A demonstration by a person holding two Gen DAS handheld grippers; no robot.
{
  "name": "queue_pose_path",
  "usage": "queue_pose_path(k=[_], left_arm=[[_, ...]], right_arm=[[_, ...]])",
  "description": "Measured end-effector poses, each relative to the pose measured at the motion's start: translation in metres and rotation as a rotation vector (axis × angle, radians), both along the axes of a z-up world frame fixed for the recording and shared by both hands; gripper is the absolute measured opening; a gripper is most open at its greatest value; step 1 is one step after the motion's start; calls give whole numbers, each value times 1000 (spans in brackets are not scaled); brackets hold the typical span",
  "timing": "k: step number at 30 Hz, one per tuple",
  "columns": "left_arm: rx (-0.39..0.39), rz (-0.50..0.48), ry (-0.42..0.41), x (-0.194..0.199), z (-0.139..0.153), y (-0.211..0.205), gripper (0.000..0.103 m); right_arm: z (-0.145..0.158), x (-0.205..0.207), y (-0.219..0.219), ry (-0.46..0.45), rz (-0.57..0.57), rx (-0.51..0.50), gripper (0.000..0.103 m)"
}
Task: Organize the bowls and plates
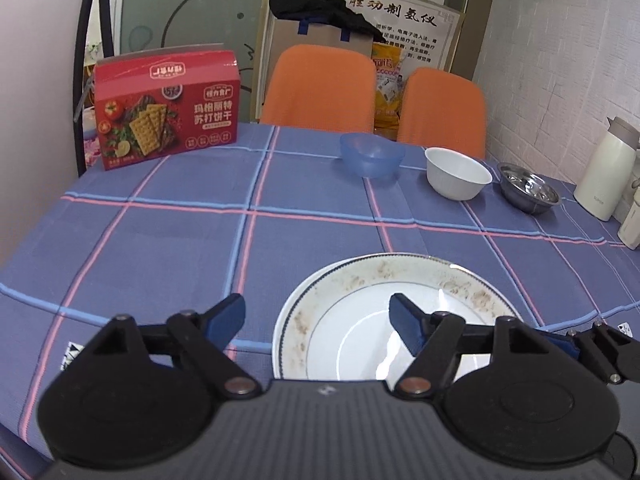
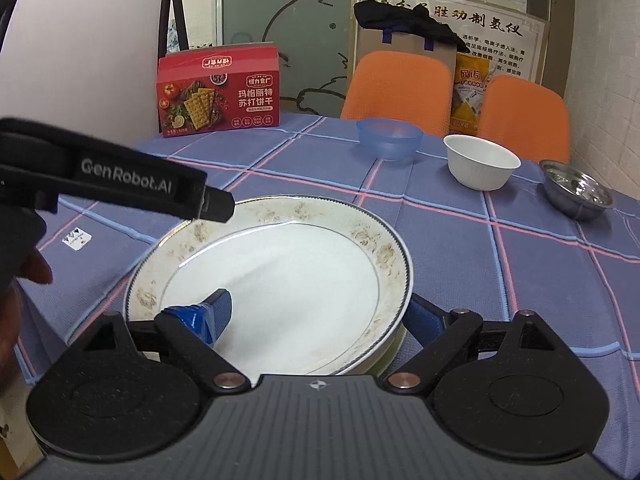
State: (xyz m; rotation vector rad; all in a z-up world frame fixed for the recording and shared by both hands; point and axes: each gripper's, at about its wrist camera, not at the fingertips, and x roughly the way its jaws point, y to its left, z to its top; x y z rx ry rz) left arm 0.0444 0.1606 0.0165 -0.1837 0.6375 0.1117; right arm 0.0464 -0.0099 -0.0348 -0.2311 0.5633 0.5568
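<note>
Plate (image 2: 280,280): white, worn floral rim, nothing on it; lies directly ahead of both tools on the checked tablecloth (image 1: 160,220). A second rim shows under its near edge in the left wrist view; what lies beneath is hard to make out.

Right gripper (image 2: 316,316): jaws spread wide, one finger over the plate's well, the other beyond its rim, partly hidden by it.

Left gripper (image 1: 318,320): jaws wide apart, holding nothing, one finger above the plate.

Beyond the tools, in a row, all empty: blue bowl (image 1: 372,154), white bowl (image 1: 458,174), steel bowl (image 1: 528,192).

Far left ahead: red cracker box (image 1: 168,112). White jug (image 1: 608,168) at far right, partly cut off.
</note>
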Motion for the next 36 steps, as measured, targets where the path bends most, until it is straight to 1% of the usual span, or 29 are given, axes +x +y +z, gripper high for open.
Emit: queue_pose_path(k=[1,2,4,6,8,10,13,16,19,27,30,33,36], left_arm=[[4,-2,-1,1,1,-1,72],[7,-4,-1,1,2,-3,72],[10,-14,-3,2,4,-8,72],[12,-28,-4,3,5,-13,72],[13,-46,-6,5,5,-20,72],[19,-68,-5,7,6,-30,72],[33,-94,-7,11,8,-44,73],[45,-114,-7,17,11,-56,73],[69,-128,-6,24,14,-68,73],[135,-188,12,65,23,-107,75],[161,-221,14,85,26,-125,75],[188,-262,25,109,29,-144,76],[193,-313,26,136,34,-161,76]], right_arm=[[-1,-2,1,-15,6,-36,79],[1,-5,0,-55,11,-50,79],[11,-10,-14,-114,-14,0,79],[22,-9,-30,-121,-42,77,79],[28,-5,-41,-120,-57,94,79],[27,2,-51,-102,-78,107,79],[21,14,-70,-25,-121,155,79],[15,22,-92,25,-161,204,79],[14,31,-118,54,-206,247,80],[13,72,-188,131,-369,295,80],[17,84,-209,114,-372,310,79],[21,100,-224,83,-378,272,79],[23,125,-236,73,-402,230,80]])
